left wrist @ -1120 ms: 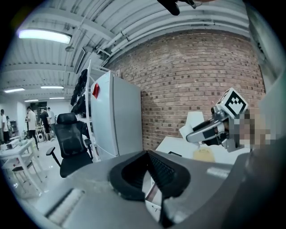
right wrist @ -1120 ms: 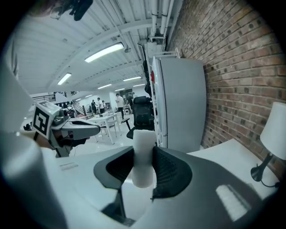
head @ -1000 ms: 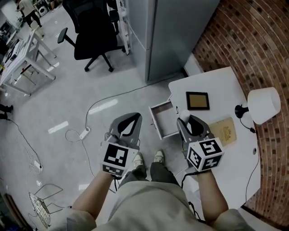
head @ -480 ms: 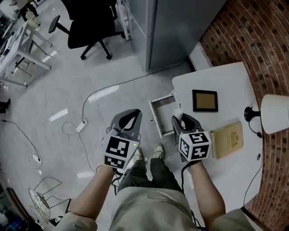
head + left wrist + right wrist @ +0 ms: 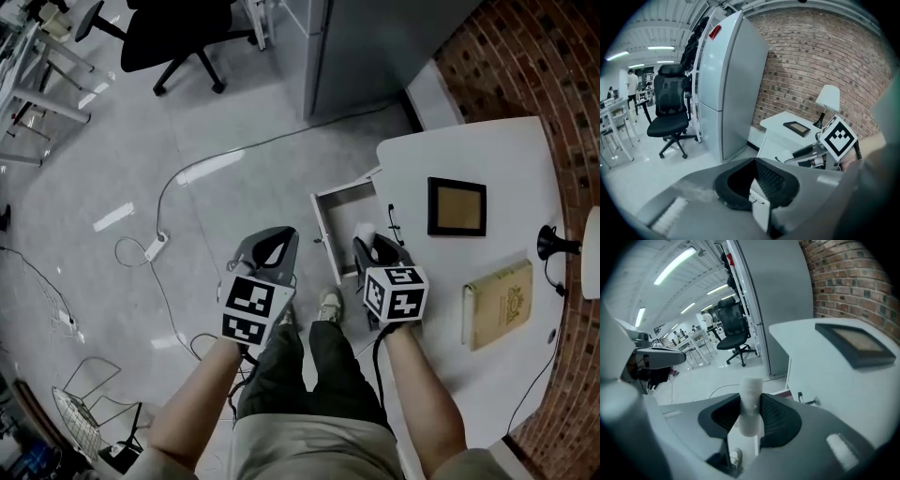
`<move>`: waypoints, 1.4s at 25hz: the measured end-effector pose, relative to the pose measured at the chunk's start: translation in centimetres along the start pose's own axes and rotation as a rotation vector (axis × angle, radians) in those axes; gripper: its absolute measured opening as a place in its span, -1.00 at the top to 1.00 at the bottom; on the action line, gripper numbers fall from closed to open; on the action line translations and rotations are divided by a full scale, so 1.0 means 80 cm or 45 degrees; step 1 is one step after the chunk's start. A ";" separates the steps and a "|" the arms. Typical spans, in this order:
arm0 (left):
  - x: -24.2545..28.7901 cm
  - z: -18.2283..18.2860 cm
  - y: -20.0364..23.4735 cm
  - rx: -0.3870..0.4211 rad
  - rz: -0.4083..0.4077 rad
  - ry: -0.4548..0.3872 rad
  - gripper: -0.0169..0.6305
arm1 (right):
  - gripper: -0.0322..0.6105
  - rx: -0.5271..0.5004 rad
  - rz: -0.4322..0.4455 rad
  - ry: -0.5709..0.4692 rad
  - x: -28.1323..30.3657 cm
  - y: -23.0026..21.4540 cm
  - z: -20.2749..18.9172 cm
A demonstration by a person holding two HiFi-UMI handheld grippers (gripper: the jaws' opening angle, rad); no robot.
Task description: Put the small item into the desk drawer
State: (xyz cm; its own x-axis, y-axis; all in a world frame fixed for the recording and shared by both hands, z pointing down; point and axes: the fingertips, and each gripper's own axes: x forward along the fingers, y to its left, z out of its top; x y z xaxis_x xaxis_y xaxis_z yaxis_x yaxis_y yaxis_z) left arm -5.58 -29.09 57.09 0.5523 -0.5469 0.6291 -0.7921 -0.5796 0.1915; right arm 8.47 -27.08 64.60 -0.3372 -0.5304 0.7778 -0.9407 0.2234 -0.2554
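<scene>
My right gripper [image 5: 373, 242] is shut on a small white cylinder [image 5: 365, 231], which stands upright between the ribbed pads [image 5: 751, 404]. It hovers at the near right corner of the open desk drawer [image 5: 323, 220], at the left edge of the white desk [image 5: 469, 159]. The drawer looks empty. My left gripper [image 5: 284, 234] hangs over the floor left of the drawer, its tips meeting with nothing between them [image 5: 754, 161]. The left gripper view also shows the right gripper's marker cube [image 5: 839, 136] beside the desk [image 5: 787, 123].
On the desk lie a dark picture frame [image 5: 457, 206], a tan book [image 5: 497, 302] and a lamp [image 5: 591, 253]. A grey cabinet [image 5: 375, 47] stands behind the drawer, against a brick wall [image 5: 553, 84]. A cable and power strip [image 5: 155, 248] lie on the floor; an office chair [image 5: 178, 28] is far left.
My right gripper has carried the white cylinder left, from over the desk top to the drawer's near right corner. The left gripper has kept its place.
</scene>
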 end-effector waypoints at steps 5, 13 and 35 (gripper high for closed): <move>0.055 -0.059 0.008 -0.028 -0.027 0.057 0.94 | 0.49 0.042 -0.068 0.078 0.062 -0.035 -0.061; 0.138 -0.156 0.021 -0.075 -0.059 0.112 0.94 | 0.49 -0.016 -0.123 0.222 0.184 -0.101 -0.164; 0.208 -0.280 0.033 -0.119 -0.041 0.174 0.94 | 0.34 0.029 -0.289 0.517 0.327 -0.214 -0.298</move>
State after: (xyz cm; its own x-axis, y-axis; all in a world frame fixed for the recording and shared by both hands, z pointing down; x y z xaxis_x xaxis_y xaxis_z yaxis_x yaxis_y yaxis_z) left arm -4.32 -26.20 84.94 0.5425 -0.4380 0.7168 -0.7988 -0.5331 0.2788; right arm 16.65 -25.28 102.98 -0.0843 -0.1999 0.9762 -0.9911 0.1181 -0.0614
